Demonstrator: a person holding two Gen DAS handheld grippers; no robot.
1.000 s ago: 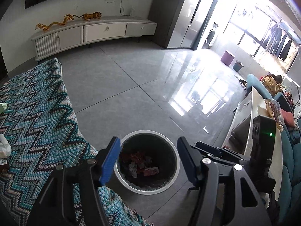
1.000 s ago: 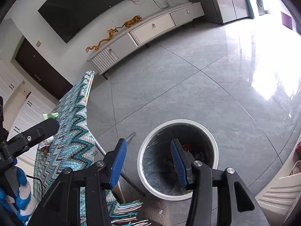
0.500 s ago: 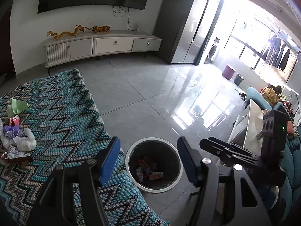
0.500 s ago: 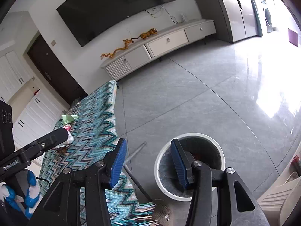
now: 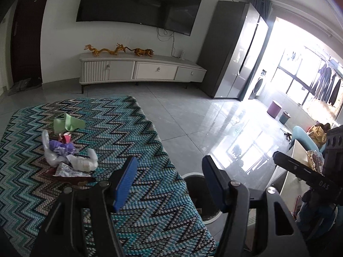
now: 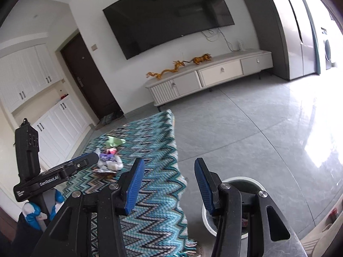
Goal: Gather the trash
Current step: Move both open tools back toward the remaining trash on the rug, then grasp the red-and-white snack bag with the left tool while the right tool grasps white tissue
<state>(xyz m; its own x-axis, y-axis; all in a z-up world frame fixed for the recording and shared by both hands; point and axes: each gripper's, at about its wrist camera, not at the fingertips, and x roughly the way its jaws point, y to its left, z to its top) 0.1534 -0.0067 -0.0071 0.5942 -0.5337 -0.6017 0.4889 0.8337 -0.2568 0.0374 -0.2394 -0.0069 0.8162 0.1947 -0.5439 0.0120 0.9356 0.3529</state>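
A pile of trash (image 5: 68, 154) lies on the zigzag-patterned cloth (image 5: 128, 132): a green paper (image 5: 66, 124), purple and red wrappers and clear plastic bags. The pile also shows in the right wrist view (image 6: 109, 160). A white-rimmed trash bin (image 5: 199, 194) stands on the floor at the cloth's right edge; it also shows in the right wrist view (image 6: 246, 203), partly hidden by the fingers. My left gripper (image 5: 169, 180) is open and empty above the cloth's right edge. My right gripper (image 6: 169, 184) is open and empty, between cloth and bin.
A white TV cabinet (image 5: 141, 70) with golden figurines stands at the far wall under a large TV (image 5: 139, 2). Grey tiled floor (image 5: 203, 117) stretches to the right. A tall cabinet (image 5: 233, 49) and a sofa (image 5: 304, 137) stand on the right.
Both grippers rose and tilted up from over the bin toward the cloth. The trash pile came into view. Both stayed open and empty.
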